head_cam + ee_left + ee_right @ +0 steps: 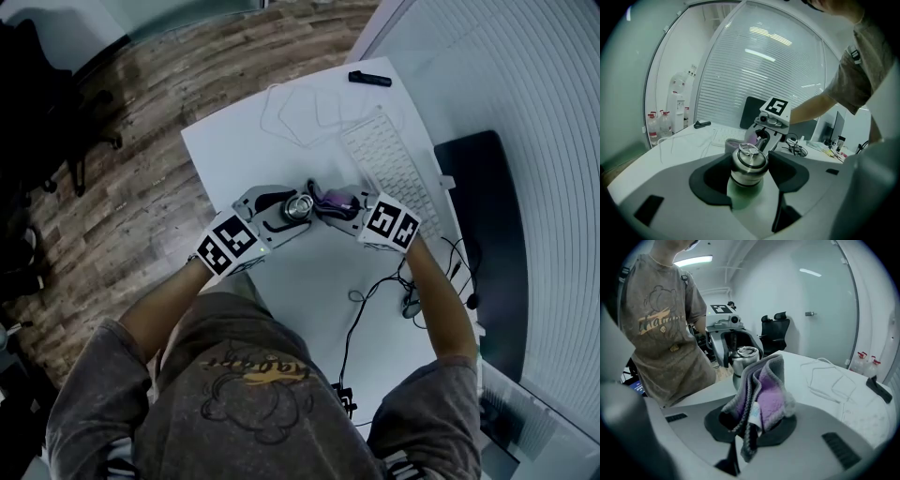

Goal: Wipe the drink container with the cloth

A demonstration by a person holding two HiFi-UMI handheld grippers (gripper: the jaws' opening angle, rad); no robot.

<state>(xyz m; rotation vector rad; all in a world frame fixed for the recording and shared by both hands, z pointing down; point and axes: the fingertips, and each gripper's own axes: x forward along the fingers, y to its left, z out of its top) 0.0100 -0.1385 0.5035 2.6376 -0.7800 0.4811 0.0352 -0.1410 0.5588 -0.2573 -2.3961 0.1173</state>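
A drink bottle (299, 206) with a steel ring-topped cap (749, 159) and pale green body stands upright over the white table (244, 141). My left gripper (292, 214) is shut on its body, dark pads (717, 180) hugging both sides below the cap. My right gripper (328, 210) faces it from the right and is shut on a folded purple and grey cloth (764, 394). The cloth (336, 198) sticks up out of the jaws beside the cap; I cannot tell whether they touch. In the right gripper view the bottle (742, 361) shows just behind the cloth.
A white keyboard (394, 169) lies at the right rear, with a looped white cable (300, 117) and a black marker-like object (369, 79) farther back. Black cables (370, 291) trail on the near right. The table's left edge runs close to my left hand.
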